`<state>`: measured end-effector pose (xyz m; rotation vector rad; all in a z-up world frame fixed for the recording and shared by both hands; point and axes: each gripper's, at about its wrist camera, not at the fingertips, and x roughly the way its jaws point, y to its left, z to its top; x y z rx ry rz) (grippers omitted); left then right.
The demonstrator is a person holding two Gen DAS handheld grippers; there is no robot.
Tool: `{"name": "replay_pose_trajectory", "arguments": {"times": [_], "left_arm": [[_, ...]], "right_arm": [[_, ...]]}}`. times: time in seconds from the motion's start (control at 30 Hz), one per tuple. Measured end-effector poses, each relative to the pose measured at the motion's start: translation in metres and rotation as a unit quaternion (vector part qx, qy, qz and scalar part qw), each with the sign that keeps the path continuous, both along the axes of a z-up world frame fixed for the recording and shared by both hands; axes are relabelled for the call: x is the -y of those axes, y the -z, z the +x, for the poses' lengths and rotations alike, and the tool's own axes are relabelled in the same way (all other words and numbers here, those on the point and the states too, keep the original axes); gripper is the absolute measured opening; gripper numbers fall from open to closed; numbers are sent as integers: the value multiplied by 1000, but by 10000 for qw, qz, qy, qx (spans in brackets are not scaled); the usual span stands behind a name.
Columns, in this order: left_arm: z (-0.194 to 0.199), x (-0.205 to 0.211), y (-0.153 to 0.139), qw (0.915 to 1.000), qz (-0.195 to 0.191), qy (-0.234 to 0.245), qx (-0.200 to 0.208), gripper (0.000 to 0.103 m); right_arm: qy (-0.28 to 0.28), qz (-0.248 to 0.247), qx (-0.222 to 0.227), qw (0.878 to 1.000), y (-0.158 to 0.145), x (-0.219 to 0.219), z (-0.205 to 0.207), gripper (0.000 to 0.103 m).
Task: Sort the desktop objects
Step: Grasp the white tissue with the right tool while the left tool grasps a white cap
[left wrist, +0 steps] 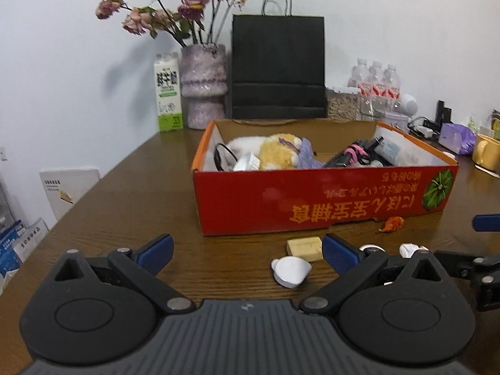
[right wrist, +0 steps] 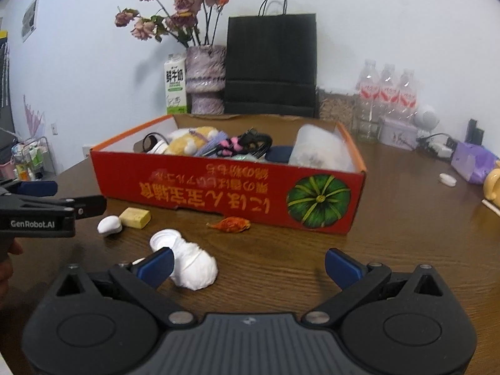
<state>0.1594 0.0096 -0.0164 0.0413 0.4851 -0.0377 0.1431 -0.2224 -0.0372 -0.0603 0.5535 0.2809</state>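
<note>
A red cardboard box (left wrist: pixel 312 200) (right wrist: pixel 218 193) holds a plush toy (left wrist: pixel 275 153), a comb, cables and other items. In front of it on the wooden table lie a yellow block (left wrist: pixel 304 247) (right wrist: pixel 135 217), a small white cup-like piece (left wrist: pixel 291 271) (right wrist: pixel 109 225), an orange dried petal (left wrist: pixel 392 224) (right wrist: pixel 230 224) and a white crumpled lump (right wrist: pixel 190 265). My left gripper (left wrist: pixel 248 254) is open and empty, the white piece just inside its right finger. My right gripper (right wrist: pixel 248 264) is open and empty, the white lump beside its left finger.
Behind the box stand a milk carton (left wrist: pixel 168 93), a vase of dried roses (left wrist: pixel 204 87), a black paper bag (left wrist: pixel 278 68) and water bottles (left wrist: pixel 378 84). A purple pack (right wrist: pixel 472 159), a white cap (right wrist: pixel 447 179) and a yellow mug (left wrist: pixel 486 153) are at the right.
</note>
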Motion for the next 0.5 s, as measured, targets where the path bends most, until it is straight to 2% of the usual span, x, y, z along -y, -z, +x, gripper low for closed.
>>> {"name": "replay_pose_trajectory", "arguments": {"times": [0.2, 0.3, 0.43, 0.5], "left_arm": [[8, 5, 4, 9993, 21, 261, -275, 103], [12, 6, 6, 9986, -1, 339, -407, 91], [17, 9, 9, 9977, 31, 401, -547, 71], [17, 10, 10, 9973, 34, 462, -575, 63]], "right_arm": [[-100, 37, -221, 9997, 4, -7, 7, 102], [-116, 22, -332, 9994, 6, -11, 13, 98], [-140, 10, -453, 9989, 8, -15, 19, 96], [-172, 13, -464, 9988, 9, -16, 20, 87]]}}
